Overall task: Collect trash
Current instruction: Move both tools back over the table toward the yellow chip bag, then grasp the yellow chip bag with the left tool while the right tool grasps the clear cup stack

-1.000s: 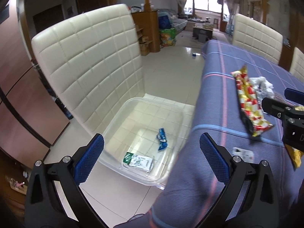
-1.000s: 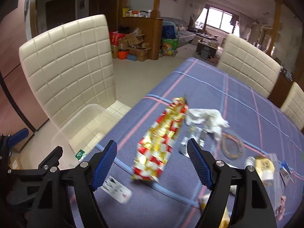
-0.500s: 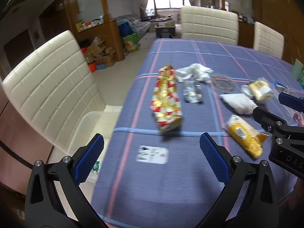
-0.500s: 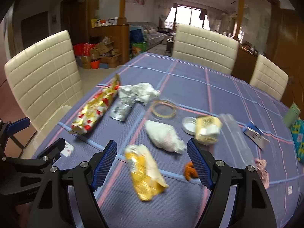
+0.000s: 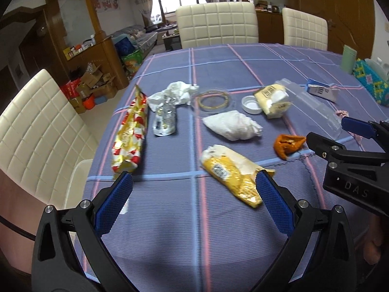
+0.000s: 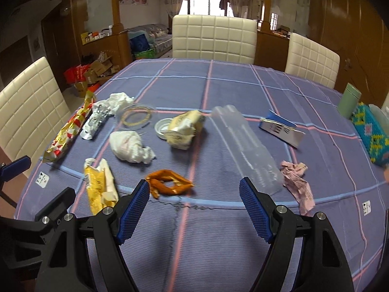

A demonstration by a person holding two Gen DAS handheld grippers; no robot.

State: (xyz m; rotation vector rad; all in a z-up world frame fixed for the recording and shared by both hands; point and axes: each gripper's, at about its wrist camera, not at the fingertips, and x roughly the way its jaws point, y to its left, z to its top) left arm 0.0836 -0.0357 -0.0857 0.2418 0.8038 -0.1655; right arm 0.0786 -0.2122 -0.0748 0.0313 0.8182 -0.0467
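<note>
Two empty grippers, left [image 5: 193, 192] and right [image 6: 194, 202], hover agape over the littered tabletop [image 6: 218, 243]; picking the yellow wrapper [image 5: 233, 172] or orange peel [image 6: 169, 186] likely comes next.

On the surface [image 6: 218, 92] the litter lies in a loose band. At the left edge lies a long wrapper [image 6: 70, 127], with a foil pack [image 6: 94, 124] just right of it. A crumpled tissue [image 6: 130, 147] lies nearer the middle, a snack bag [image 6: 99, 187] in front of it, a peel [image 6: 169, 185] right of that. A plastic sleeve [image 6: 245, 146] lies further right.
</note>
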